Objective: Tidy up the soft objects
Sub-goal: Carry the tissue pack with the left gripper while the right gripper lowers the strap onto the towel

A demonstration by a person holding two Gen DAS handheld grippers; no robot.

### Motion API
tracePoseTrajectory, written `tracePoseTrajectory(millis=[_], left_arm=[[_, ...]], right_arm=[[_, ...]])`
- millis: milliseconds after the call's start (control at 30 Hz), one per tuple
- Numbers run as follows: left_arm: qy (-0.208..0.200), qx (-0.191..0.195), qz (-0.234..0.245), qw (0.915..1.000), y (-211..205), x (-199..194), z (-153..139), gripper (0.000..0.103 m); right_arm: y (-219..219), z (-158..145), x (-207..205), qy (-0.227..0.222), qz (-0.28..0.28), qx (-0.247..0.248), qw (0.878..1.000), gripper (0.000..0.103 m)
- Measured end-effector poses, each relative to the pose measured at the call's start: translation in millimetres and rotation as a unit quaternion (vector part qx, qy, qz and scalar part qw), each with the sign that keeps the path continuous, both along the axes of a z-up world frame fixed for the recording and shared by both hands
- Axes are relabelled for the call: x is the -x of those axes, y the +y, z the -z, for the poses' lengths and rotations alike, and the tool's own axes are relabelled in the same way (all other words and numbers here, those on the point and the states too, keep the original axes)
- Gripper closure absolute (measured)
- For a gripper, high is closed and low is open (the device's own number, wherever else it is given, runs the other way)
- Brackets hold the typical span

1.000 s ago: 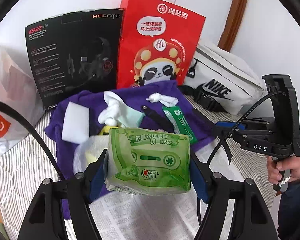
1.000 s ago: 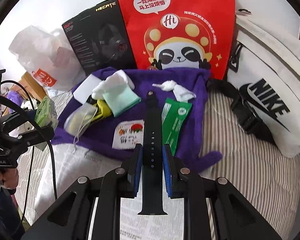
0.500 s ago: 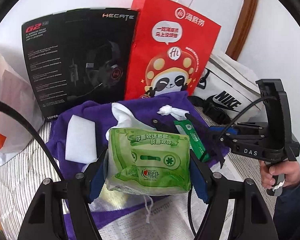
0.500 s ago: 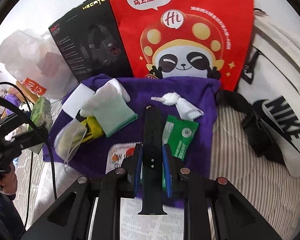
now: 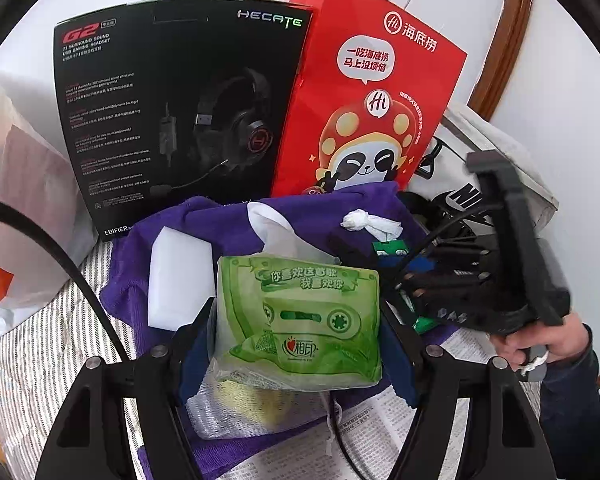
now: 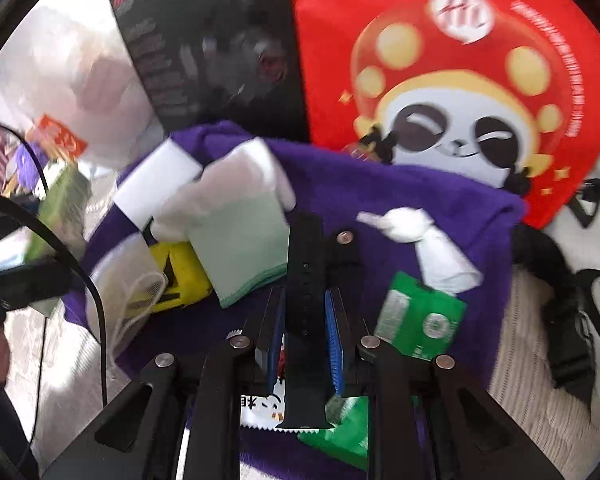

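Now the soft green plastic tissue pack (image 5: 300, 320) sits pinched in the left gripper (image 5: 298, 334), up over the purple fuzzy cloth (image 6: 400, 196). Beside it, the right gripper (image 6: 305, 320) squeezes a black rubber watch strap (image 6: 305, 280), standing upright. Behind the cloth lean a red paper panda bag (image 5: 364, 92) and a black headset box (image 5: 180, 108).

I read "HECATE", "G2", "7.1 SURROUND SOUND USB GAMING HEADSET" and "EDIFIER" on the black headset box (image 5: 180, 112). The red paper bag (image 5: 372, 92) says "海底捞", "Hi" and "一吃海底捞 马上没烦恼". The green tissue pack (image 5: 300, 316) reads "相印"; the white bag (image 5: 464, 196) shows part of "NIKE".
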State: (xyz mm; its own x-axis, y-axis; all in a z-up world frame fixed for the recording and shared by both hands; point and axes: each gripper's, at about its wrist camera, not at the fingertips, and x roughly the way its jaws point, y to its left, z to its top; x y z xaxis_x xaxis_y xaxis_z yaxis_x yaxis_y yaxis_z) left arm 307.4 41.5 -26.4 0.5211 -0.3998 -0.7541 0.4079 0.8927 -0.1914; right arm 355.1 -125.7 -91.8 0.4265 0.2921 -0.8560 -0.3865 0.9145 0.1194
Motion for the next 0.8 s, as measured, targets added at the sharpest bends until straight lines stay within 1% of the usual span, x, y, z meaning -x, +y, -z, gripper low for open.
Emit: tracePoseTrajectory(millis=[200, 367, 433, 467, 500, 567, 667, 800], left_arm=[[0.006, -0.003, -0.002, 1.0000, 2.0, -1.8, 6.4, 0.031], [0.011, -0.006, -0.012, 0.9999, 9.4, -1.6, 9.3, 0.031], [0.013, -0.007, -0.018, 0.9997, 14.7, -0.2, 10.1, 0.031], [0.014, -0.008, -0.020, 0.9997, 17.1, 0.5, 10.3, 0.031], [0.014, -0.008, -0.023, 0.9996, 20.1, 1.7, 10.1, 0.031], [0.014, -0.010, -0.028, 0.9995, 24.2, 3.1, 9.6, 0.031], [0.015, -0.014, -0.033, 0.9993, 28.1, 5.4, 8.5, 0.031], [0.017, -0.017, -0.029, 0.9993, 24.4, 8.1, 5.2, 0.031]], right_arm=[[1.7, 20.3, -5.5, 0.021, -0.007, -0.007, 1.000, 0.083], [-3.3, 25.5, -7.4, 0.026, -0.008, -0.021, 0.999, 0.082], [-2.2, 24.4, -5.8, 0.026, -0.010, -0.021, 0.999, 0.079], [-1.7, 23.8, -4.2, 0.026, -0.010, -0.021, 0.999, 0.073], [-3.7, 23.3, -1.4, 0.025, -0.010, -0.021, 0.999, 0.065], [-9.1, 19.8, 1.7, 0.021, -0.008, -0.021, 1.000, 0.060], [-13.7, 11.1, 8.1, 0.013, -0.003, -0.022, 1.000, 0.060], [-32.8, -8.0, 18.0, 0.000, 0.014, -0.032, 0.999, 0.060]])
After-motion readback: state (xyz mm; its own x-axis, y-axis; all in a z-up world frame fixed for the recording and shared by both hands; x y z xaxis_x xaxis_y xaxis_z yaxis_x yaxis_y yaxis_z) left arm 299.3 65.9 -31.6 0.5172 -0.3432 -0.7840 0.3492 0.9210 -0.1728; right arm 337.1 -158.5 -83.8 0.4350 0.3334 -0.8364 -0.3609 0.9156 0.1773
